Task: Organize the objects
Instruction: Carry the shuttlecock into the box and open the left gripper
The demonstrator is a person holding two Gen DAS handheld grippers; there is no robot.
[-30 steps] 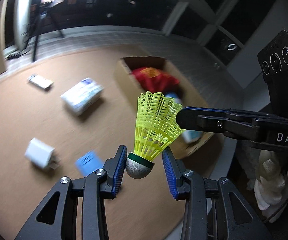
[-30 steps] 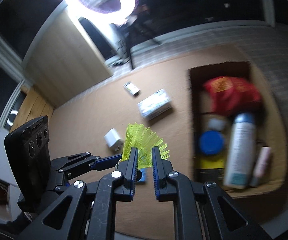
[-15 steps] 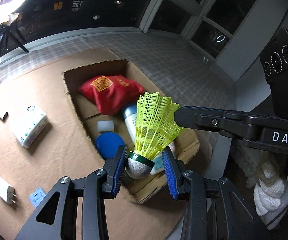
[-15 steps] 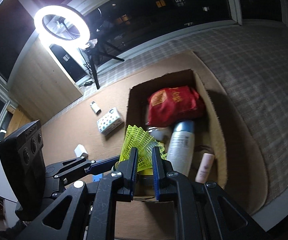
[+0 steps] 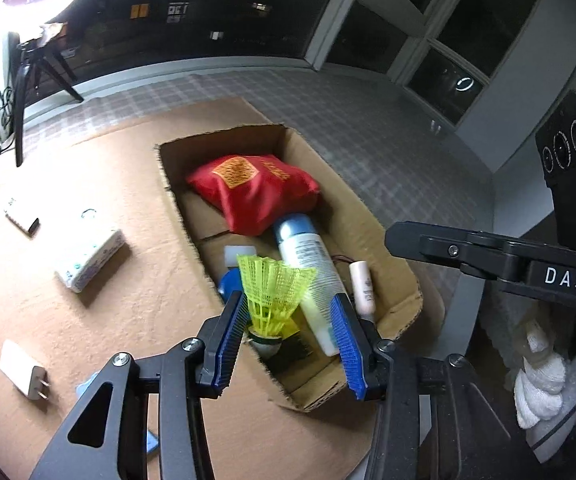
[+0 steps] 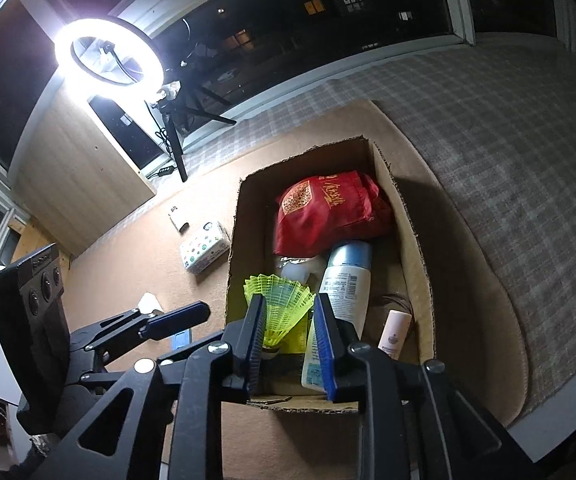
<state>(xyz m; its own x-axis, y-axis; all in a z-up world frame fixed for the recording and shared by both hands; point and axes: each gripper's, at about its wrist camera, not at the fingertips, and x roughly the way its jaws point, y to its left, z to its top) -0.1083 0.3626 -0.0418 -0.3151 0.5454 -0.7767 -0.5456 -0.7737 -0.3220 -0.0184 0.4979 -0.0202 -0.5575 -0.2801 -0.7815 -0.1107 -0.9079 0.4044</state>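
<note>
A yellow shuttlecock (image 5: 273, 292) with a white cork stands skirt-up in the near end of an open cardboard box (image 5: 368, 216). My left gripper (image 5: 288, 300) hovers around it with its jaws opening, and a gap shows on the right side. In the right wrist view the shuttlecock (image 6: 281, 306) sits between the pads of my right gripper (image 6: 288, 300), whose jaws are opening too, off the skirt. The box (image 6: 412, 240) also holds a red pouch (image 6: 328, 212), a white spray bottle (image 6: 346, 280), a pink tube (image 6: 396, 332) and a blue lid (image 5: 227, 284).
On the brown mat left of the box lie a tissue pack (image 5: 87, 256), a white charger (image 5: 23, 364), a small white case (image 5: 21, 216) and a blue card (image 5: 87, 388). A ring light on a tripod (image 6: 107, 56) stands behind. Checked carpet lies to the right.
Both grippers carried the shuttlecock from over the mat to the box. Both pairs of jaws have widened and the shuttlecock has dropped lower, into the box.
</note>
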